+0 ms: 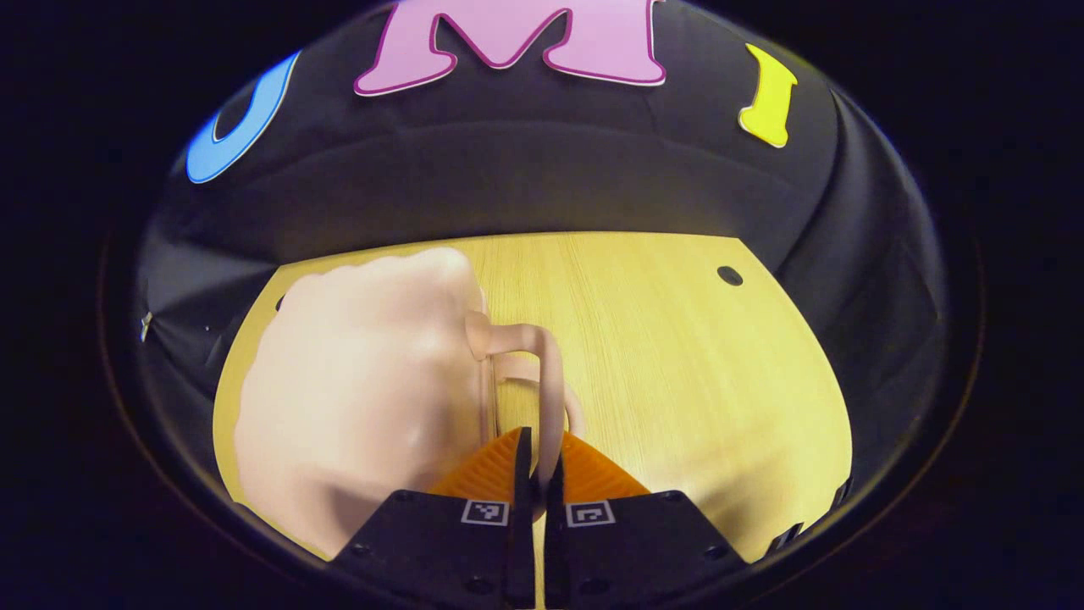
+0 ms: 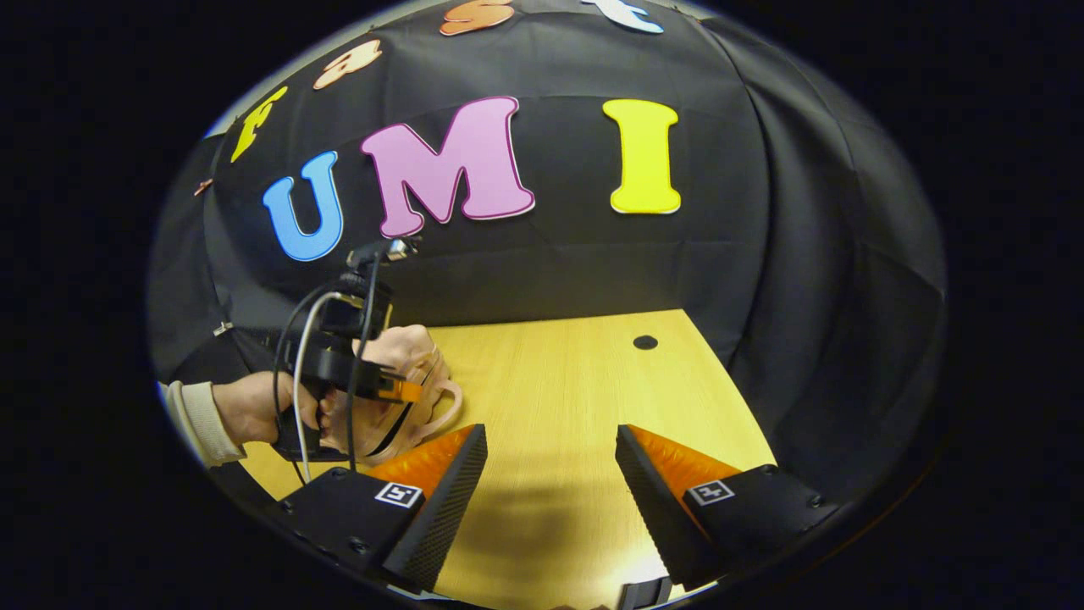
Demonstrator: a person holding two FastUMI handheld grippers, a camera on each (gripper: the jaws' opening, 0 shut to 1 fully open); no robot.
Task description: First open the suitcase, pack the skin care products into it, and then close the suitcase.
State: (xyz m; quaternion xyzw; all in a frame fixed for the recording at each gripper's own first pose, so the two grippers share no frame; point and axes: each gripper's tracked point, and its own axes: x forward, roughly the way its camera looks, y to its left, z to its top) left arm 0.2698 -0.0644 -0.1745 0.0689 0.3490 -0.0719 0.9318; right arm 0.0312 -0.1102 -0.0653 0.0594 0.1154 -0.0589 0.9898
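Note:
A pale pink suitcase [image 1: 364, 398] lies on the wooden table [image 1: 677, 356], to the left in the left gripper view. Its curved handle [image 1: 550, 373] sticks out on the right side and runs down between the fingers of my left gripper [image 1: 537, 462], which is shut on it. In the right gripper view the same suitcase [image 2: 415, 347] sits at the table's left, partly hidden behind the left gripper [image 2: 398, 391] and the hand [image 2: 254, 407] holding it. My right gripper [image 2: 550, 440] hovers open over bare table [image 2: 559, 373], to the right of the suitcase, with nothing between its fingers.
A small dark hole [image 1: 729, 275] marks the table's far right part, also visible in the right gripper view as the hole [image 2: 645, 342]. Black cloth walls close the table at the back and right. Cables [image 2: 296, 364] loop off the left gripper.

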